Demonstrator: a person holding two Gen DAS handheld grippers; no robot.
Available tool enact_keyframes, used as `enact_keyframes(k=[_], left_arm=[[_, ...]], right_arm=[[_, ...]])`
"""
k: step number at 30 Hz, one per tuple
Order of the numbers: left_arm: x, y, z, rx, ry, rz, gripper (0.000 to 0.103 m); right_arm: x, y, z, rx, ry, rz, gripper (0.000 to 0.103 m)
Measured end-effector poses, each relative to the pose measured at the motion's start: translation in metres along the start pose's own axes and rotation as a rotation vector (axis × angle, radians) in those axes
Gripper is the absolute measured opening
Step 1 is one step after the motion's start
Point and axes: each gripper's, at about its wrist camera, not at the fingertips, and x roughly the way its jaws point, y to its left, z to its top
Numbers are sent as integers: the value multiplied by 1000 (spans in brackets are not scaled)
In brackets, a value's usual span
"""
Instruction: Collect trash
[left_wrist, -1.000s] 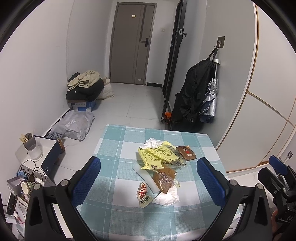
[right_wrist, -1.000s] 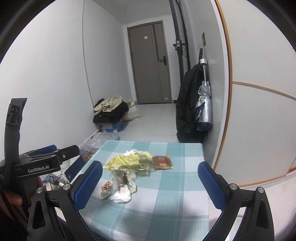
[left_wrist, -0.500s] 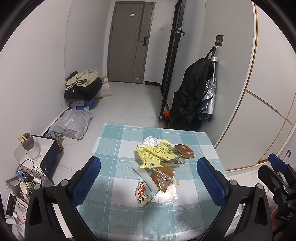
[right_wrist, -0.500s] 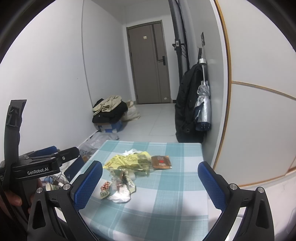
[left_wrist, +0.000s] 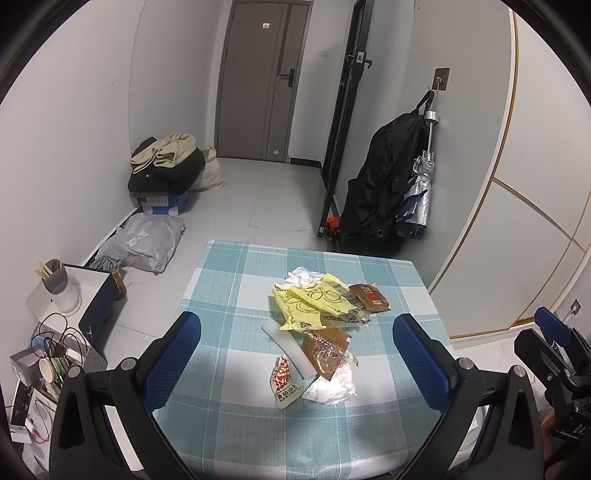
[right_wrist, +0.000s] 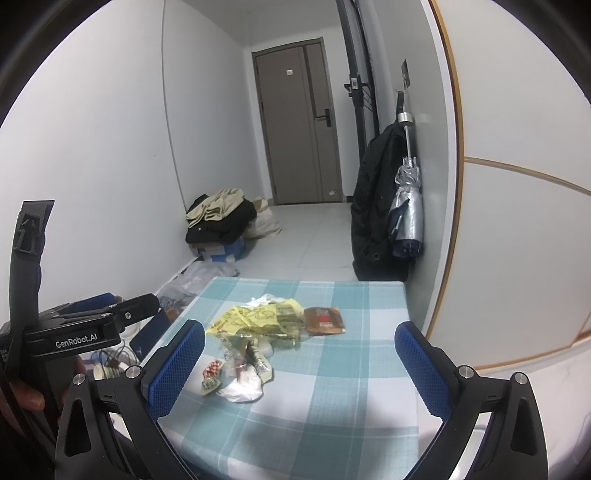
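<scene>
A heap of trash lies mid-table on the teal checked tablecloth (left_wrist: 236, 280): yellow wrappers (left_wrist: 314, 301), a brown packet (left_wrist: 371, 297), a clear and brown wrapper (left_wrist: 325, 350), a small red-white snack packet (left_wrist: 284, 382) and crumpled white tissue (left_wrist: 330, 387). The yellow wrappers (right_wrist: 255, 319) and brown packet (right_wrist: 323, 319) also show in the right wrist view. My left gripper (left_wrist: 295, 360) is open and empty, above the table's near part. My right gripper (right_wrist: 299, 369) is open and empty, to the right of the left one and above the near edge.
A black bag (left_wrist: 384, 192) and silver umbrella (left_wrist: 417, 199) hang on the right wall. Clothes on a blue box (left_wrist: 162, 173) and a grey bag (left_wrist: 144, 243) sit on the floor at left. A low stand with a cup (left_wrist: 59, 288) and cables is left of the table.
Both views have shifted slightly, so the table and trash sit a little lower and nearer in frame. Both grippers stay open and nothing on the table has moved.
</scene>
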Motion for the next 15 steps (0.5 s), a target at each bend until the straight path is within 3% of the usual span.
enact_keyframes(k=[9, 15], left_arm=[[4, 3, -1, -9, 28, -12, 102], [20, 13, -6, -45, 123, -59, 102]], right_arm=[[5, 1, -3, 13, 14, -1, 103], [14, -2, -5, 44, 59, 9, 103]])
